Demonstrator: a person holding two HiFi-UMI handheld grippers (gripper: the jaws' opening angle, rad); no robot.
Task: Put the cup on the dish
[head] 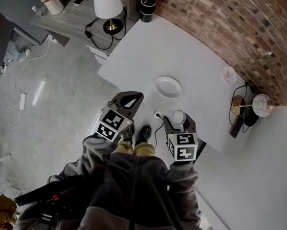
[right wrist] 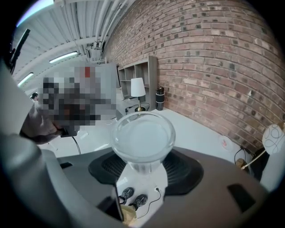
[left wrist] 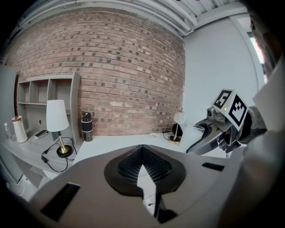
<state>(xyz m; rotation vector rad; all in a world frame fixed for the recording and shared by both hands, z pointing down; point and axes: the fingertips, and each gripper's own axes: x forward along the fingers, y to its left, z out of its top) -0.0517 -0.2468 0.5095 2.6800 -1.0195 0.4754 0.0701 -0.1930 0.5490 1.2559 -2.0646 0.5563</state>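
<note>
A white dish (head: 168,86) lies on the white table (head: 156,51), a little beyond both grippers. My right gripper (head: 177,120) is shut on a clear plastic cup (head: 178,117) and holds it upright over the table's near edge, short of the dish. In the right gripper view the cup (right wrist: 142,139) sits between the dark pads (right wrist: 185,168) with its mouth towards the camera, and it hides the dish. My left gripper (head: 127,100) hangs off the table's near left corner, shut, with nothing in it. The left gripper view shows the right gripper (left wrist: 208,139) and the cup (left wrist: 192,132) at the right.
A small pink-marked saucer (head: 229,74) lies near the brick wall. A dark bottle (head: 147,6) stands at the table's far corner. A white lamp (head: 107,3) and cables sit on the grey desk (head: 62,17) to the left. A globe lamp (head: 260,104) is at the right edge.
</note>
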